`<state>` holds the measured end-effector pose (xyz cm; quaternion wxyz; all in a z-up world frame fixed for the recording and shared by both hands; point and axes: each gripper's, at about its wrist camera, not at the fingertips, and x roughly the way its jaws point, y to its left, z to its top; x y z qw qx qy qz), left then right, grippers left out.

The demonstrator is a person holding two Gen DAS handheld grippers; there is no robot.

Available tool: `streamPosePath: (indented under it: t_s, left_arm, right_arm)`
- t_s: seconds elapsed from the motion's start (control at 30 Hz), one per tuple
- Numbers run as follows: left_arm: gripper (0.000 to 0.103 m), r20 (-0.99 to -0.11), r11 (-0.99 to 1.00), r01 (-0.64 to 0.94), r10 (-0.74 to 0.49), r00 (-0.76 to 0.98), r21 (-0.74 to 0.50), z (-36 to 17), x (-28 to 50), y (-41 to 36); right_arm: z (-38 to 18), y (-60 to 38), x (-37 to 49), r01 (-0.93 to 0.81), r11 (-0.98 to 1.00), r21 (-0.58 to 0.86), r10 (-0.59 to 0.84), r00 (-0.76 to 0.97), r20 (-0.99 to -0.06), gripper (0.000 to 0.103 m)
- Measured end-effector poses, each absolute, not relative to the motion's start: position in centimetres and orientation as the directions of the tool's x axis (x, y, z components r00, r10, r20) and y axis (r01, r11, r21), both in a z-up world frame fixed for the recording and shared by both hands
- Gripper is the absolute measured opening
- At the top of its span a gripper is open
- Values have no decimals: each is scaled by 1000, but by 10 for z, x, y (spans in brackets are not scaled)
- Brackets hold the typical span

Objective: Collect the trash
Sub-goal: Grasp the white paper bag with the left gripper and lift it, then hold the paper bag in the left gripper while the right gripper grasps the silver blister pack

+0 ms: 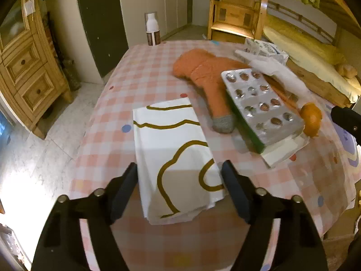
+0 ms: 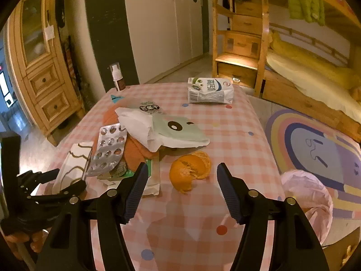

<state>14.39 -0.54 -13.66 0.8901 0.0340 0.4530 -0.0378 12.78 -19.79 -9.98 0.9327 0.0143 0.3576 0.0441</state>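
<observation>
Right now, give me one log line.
left gripper: open, straddling white paper bag | right gripper: open, empty, before orange peel

milk carton (image 2: 210,91), print illegible

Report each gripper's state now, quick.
Left gripper: open, straddling the white paper bag, not clamping it.
Right gripper: open, empty, orange peel just ahead.

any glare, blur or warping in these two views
Left wrist view: blown-out glare on the floor at left, motion blur on the blister pack, edges bowed by the fisheye. Right wrist view: sharper, warm yellow cast, the wardrobe curved by distortion.
</observation>
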Motion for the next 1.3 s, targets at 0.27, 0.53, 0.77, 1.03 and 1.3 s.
streamPosePath:
  t_s: [0.27, 0.53, 0.77, 1.03, 1.3]
  left_arm:
    - [6, -794, 993, 112, -106, 599, -48, -126, 142, 16]
    - [6, -705, 986, 162, -142, 695, -39, -81, 146, 33]
    - [6, -724, 994, 103, -106, 682, -49, -96, 154, 42]
    - [6, -727, 994, 86, -106, 679, -65, -98, 156, 52]
    - [6, -734, 994, 99, -105, 671, -53, -100, 154, 49]
  right_arm:
    - [-90, -201, 118, -81, 993, 82, 115, 780, -615, 60]
    - [-86, -152, 118, -222, 974, 40, 203, 781, -591, 61]
    - [-100, -110, 131, -278, 960, -46, 186, 749, -635, 74]
    - [-120, -84, 148, -226, 969, -97, 98, 719, -688, 78]
    - [-128, -83, 151, -191, 974, -123, 50, 707, -705, 69]
